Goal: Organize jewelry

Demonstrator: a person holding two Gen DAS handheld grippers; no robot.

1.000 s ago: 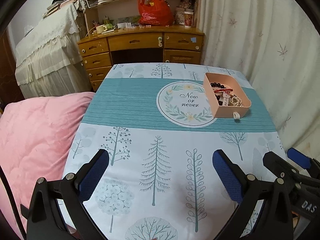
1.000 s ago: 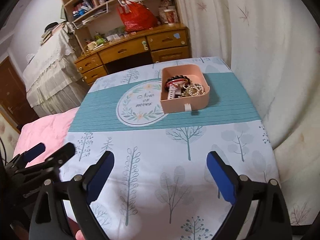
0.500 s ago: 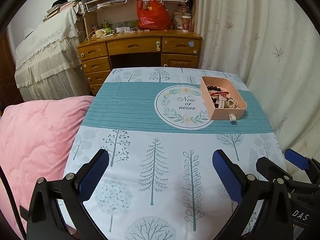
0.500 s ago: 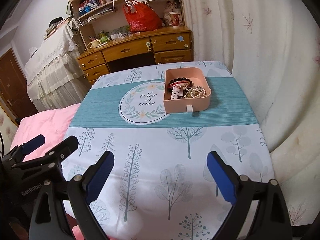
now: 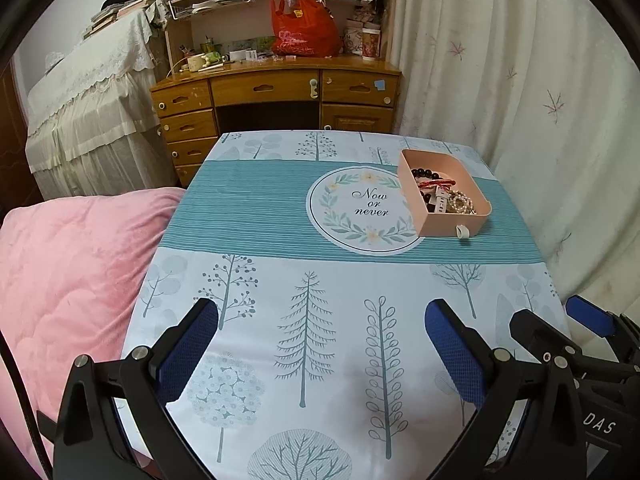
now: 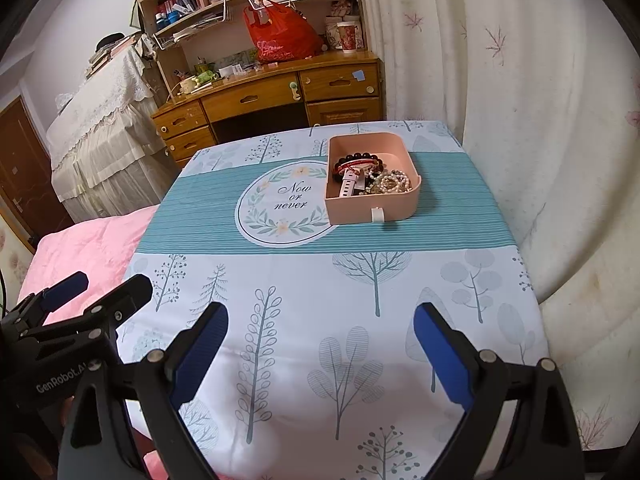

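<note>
Both grippers have drawn back from the tray (image 6: pixel 372 200), which now sits further off at the right of the surface's (image 6: pixel 360 288) teal band. Left gripper (image 5: pixel 320 344) and right gripper (image 6: pixel 320 340) hang empty, fingers spread wide. Its jewelry (image 6: pixel 370 176) looks light, limp, probably tangled; pinch one strand. Long axis runs away from the cameras, tab nearest

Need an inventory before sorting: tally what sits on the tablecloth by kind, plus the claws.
Pink plastic tray: 1
Jewelry pile in it: 1, pieces too tangled to count
Open blue-padded claws: 2, left, right
Total: 4
</note>
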